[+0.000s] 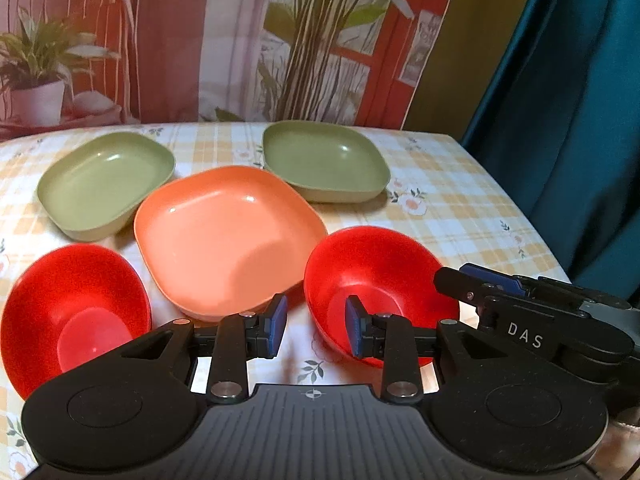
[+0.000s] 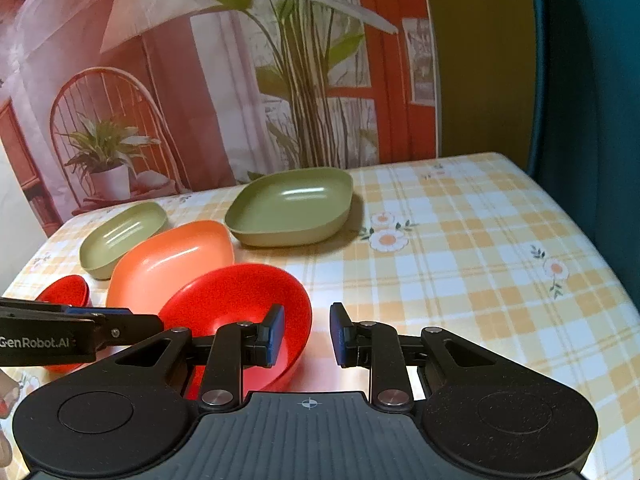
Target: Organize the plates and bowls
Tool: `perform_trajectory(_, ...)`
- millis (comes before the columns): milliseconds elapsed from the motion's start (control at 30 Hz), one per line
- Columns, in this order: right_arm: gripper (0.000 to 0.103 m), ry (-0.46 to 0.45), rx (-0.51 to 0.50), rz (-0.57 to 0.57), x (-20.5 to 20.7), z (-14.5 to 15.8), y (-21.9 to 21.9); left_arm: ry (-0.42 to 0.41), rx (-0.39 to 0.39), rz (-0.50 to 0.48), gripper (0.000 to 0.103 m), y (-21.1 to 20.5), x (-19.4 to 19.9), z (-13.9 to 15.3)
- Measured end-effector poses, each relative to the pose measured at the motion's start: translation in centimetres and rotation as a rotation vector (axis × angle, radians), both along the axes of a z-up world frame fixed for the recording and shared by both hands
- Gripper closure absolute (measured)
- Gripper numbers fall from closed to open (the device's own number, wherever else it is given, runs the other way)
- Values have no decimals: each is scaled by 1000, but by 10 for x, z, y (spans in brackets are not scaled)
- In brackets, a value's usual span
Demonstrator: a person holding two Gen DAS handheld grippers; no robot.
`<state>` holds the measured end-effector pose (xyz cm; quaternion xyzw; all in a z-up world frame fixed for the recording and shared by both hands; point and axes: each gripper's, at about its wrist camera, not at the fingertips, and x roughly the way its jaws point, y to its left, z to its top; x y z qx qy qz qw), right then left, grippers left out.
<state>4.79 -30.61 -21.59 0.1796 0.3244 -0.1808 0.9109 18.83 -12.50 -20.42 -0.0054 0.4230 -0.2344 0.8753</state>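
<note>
Two green plates [image 1: 104, 184] [image 1: 324, 160], an orange plate [image 1: 228, 236] and two red bowls [image 1: 72, 312] [image 1: 376, 280] sit on the checked tablecloth [image 1: 460, 208]. My left gripper [image 1: 316, 330] is open and empty, low over the cloth, straddling the near left rim of the right red bowl. My right gripper [image 2: 307, 334] is open and empty, its jaws either side of that bowl's [image 2: 240, 312] right rim. In the right wrist view the orange plate [image 2: 172, 264], both green plates [image 2: 292, 204] [image 2: 120, 236] and the other red bowl [image 2: 66, 290] lie further left.
A printed backdrop with plants and a chair [image 1: 280, 40] stands behind the table. A teal curtain [image 1: 568, 100] hangs at the right beyond the table edge. Bare cloth [image 2: 480, 260] lies right of the bowls.
</note>
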Motion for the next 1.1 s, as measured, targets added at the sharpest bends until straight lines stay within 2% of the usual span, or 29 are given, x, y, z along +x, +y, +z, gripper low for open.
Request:
perform_trajectory(467, 79, 15, 40, 8, 2, -7, 1, 44, -19, -18, 70, -4, 8, -16)
perform_trajectory(533, 80, 15, 46, 9, 2, -7, 1, 40, -26, -27, 77, -5, 8, -17)
perform_trajectory(600, 81, 14, 50, 14, 3, -8, 1, 33, -22, -40, 79, -7, 6, -16)
perform_trajectory(1100, 83, -8, 41, 20, -2, 0, 4, 4, -23, -62, 79, -7, 0, -8)
